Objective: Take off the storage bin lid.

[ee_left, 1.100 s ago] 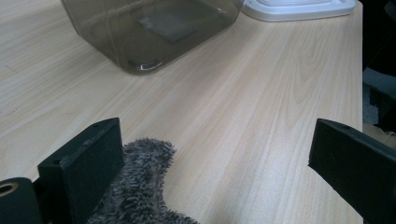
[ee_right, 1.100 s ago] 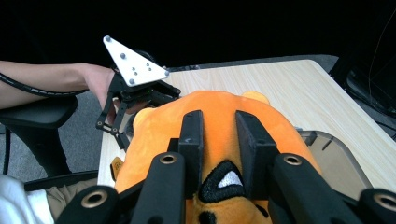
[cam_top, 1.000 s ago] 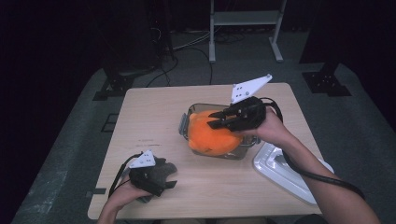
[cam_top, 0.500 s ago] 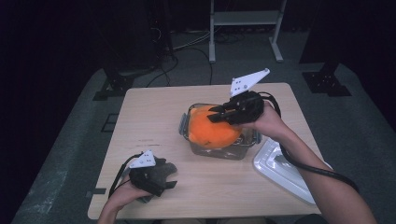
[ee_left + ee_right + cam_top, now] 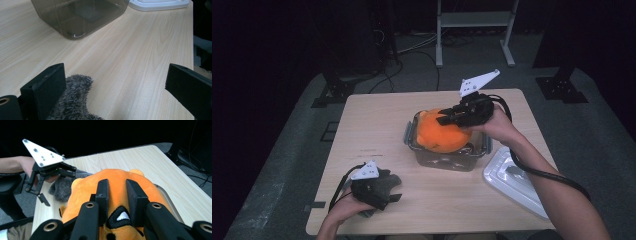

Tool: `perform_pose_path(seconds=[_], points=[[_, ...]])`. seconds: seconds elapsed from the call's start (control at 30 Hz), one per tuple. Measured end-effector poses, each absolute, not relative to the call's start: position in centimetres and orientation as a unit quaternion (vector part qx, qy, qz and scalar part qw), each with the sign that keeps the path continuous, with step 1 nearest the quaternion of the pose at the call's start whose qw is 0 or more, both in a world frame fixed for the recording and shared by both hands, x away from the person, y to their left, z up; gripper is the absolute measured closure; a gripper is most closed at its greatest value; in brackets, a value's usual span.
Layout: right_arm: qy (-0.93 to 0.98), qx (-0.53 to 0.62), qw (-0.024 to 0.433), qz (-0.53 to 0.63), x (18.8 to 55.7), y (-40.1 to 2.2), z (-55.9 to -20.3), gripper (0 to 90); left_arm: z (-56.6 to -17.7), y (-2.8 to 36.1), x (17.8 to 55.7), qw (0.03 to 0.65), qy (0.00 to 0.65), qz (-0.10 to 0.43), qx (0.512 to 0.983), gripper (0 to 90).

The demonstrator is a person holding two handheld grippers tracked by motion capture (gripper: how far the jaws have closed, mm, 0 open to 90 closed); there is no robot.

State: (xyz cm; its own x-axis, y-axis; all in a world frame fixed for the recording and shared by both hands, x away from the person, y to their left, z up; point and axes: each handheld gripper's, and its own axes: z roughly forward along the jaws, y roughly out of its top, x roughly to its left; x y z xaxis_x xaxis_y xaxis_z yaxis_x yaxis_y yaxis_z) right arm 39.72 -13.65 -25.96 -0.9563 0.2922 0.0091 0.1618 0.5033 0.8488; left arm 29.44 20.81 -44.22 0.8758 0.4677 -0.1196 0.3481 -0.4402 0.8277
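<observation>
My right gripper (image 5: 445,118) is shut on an orange plush toy (image 5: 439,137), pinching a fold of its fabric between the jaws (image 5: 117,186). The orange plush toy (image 5: 85,187) sits partly down in a clear plastic container (image 5: 447,161) at the middle of the table. At the near left edge my left gripper (image 5: 384,192) rests on the tabletop, its jaws wide open (image 5: 115,82). A grey furry thing (image 5: 75,100) lies against its left jaw, not gripped. The container (image 5: 82,17) stands ahead of that gripper.
A white container lid (image 5: 517,181) lies flat on the table's near right corner and also appears as the lid (image 5: 160,3) beyond the container. The light wood table (image 5: 377,120) has bare room on its far left. Stands and cables sit on the dark floor behind.
My right gripper has carried the orange plush toy from the container's near left rim toward the far side, over its opening. The left gripper has stayed put.
</observation>
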Motion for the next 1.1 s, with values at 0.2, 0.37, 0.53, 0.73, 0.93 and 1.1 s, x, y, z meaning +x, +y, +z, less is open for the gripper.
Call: perform_pose_path(seconds=[0.2, 0.37, 0.53, 0.73, 0.93, 1.1], points=[[0.865, 0.139, 0.070, 0.477, 40.5, -13.6, -26.4, 72.4, -44.3, 20.9, 29.5, 0.472, 0.241, 0.062, 0.846, 2.4], [0.865, 0.147, 0.073, 0.475, 41.2, -13.6, -26.8, 72.4, -44.2, 21.0, 29.4, 0.473, 0.240, 0.064, 0.845, 2.4], [0.865, 0.153, 0.071, 0.473, 41.8, -13.5, -27.3, 72.3, -44.3, 20.9, 29.4, 0.472, 0.239, 0.062, 0.846, 2.4], [0.869, 0.157, 0.071, 0.464, 42.4, -13.4, -28.1, 72.3, -44.3, 20.9, 29.5, 0.472, 0.238, 0.062, 0.847, 2.4], [0.869, 0.164, 0.069, 0.461, 42.9, -13.4, -28.8, 72.3, -44.3, 20.9, 29.4, 0.471, 0.239, 0.061, 0.847, 2.4], [0.870, 0.169, 0.067, 0.458, 43.1, -13.5, -29.3, 72.3, -44.3, 20.9, 29.4, 0.471, 0.239, 0.061, 0.847, 2.4]])
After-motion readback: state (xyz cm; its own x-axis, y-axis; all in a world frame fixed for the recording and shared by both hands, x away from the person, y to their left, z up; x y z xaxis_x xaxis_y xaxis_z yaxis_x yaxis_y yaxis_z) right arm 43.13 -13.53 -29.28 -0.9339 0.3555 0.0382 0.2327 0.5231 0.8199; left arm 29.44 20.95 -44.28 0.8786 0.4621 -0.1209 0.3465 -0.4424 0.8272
